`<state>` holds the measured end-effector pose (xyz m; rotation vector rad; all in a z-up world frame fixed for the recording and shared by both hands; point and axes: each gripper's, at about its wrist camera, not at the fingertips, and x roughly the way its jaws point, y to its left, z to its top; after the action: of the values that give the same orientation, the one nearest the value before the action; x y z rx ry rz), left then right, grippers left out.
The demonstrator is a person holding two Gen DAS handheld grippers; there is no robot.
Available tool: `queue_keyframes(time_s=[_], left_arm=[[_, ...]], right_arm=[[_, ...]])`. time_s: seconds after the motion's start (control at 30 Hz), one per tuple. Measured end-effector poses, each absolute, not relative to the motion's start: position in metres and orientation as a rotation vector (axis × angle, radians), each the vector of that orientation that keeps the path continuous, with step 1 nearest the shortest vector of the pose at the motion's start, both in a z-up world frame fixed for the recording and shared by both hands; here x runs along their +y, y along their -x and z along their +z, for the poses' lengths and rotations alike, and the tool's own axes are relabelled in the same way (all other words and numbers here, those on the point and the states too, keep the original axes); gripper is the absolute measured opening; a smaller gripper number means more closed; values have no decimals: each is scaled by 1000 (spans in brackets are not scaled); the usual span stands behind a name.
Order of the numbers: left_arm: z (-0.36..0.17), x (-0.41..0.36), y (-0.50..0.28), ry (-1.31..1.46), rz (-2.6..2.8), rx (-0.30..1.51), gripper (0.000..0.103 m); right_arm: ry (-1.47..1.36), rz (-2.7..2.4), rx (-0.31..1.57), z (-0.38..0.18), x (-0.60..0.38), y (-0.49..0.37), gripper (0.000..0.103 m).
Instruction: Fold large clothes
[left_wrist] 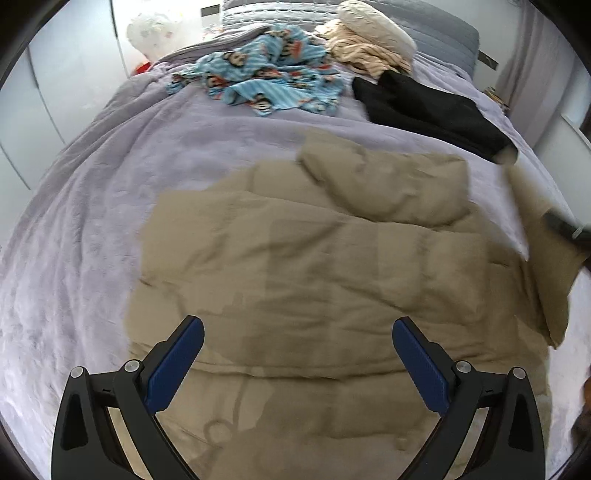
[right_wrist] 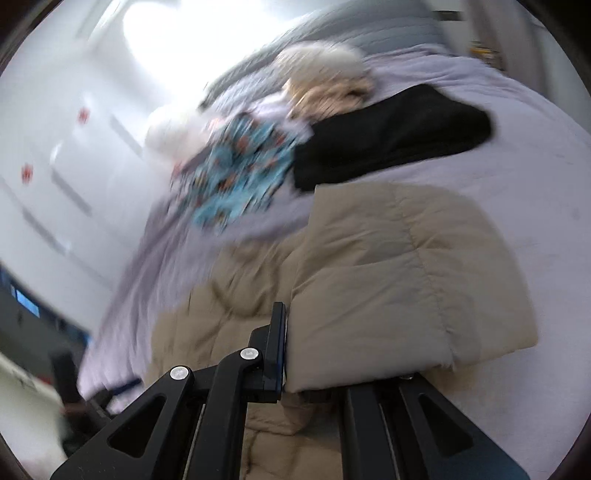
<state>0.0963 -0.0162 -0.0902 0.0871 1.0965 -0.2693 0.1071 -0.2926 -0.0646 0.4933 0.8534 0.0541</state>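
Observation:
A beige quilted puffer jacket [left_wrist: 314, 251] lies spread on the lavender bed blanket [left_wrist: 92, 184]. My left gripper [left_wrist: 297, 332] hovers over the jacket's near part, open, with nothing between its blue pads. My right gripper [right_wrist: 288, 325] is shut on a beige flap of the jacket [right_wrist: 388, 277]. The flap is lifted off the bed and hides the right finger. In the left wrist view the right gripper [left_wrist: 565, 225] shows blurred at the right edge, with a strip of beige fabric raised there.
At the bed's far end lie a blue monkey-print cloth [left_wrist: 266, 77], a black garment [left_wrist: 436, 110], a cream striped garment [left_wrist: 365, 55] and a pale pillow [left_wrist: 373, 22]. White cupboard doors [left_wrist: 55, 74] stand to the left of the bed.

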Motion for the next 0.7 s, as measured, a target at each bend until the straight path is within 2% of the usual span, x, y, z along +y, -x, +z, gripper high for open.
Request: queue_keyframes(time_s=[0.2,0.37,0.4,0.47,0.5,0.53,0.7], left_arm=[[-112,7,-112,-72,-262,1119,102],[-126,2,-118,-57,-297,1151,102],[-127,-1,-119,-53,-307,1153,102],[-127,-5,-121,-41,-325,1153,102],[-127,-7,-124,-32,-337,1150,102],[-126,-8,-124,-28,-344,1149,102],[-127,-10,-135,46,-405,1151,102]], right_arm=[[-503,34,1065,-154,-243,-118,8],[-631,1,1125,-186,-257,-115,8],[-666,-2,1126,-186,-263,-113,12],[-722,-2,1116,-179,-269,-108,40],[-761,8,1092,-171,-274,-101,72],[-785,6,1071,-166,-278,-96,88],[-945,-129,941,-149,-326,-60,88]])
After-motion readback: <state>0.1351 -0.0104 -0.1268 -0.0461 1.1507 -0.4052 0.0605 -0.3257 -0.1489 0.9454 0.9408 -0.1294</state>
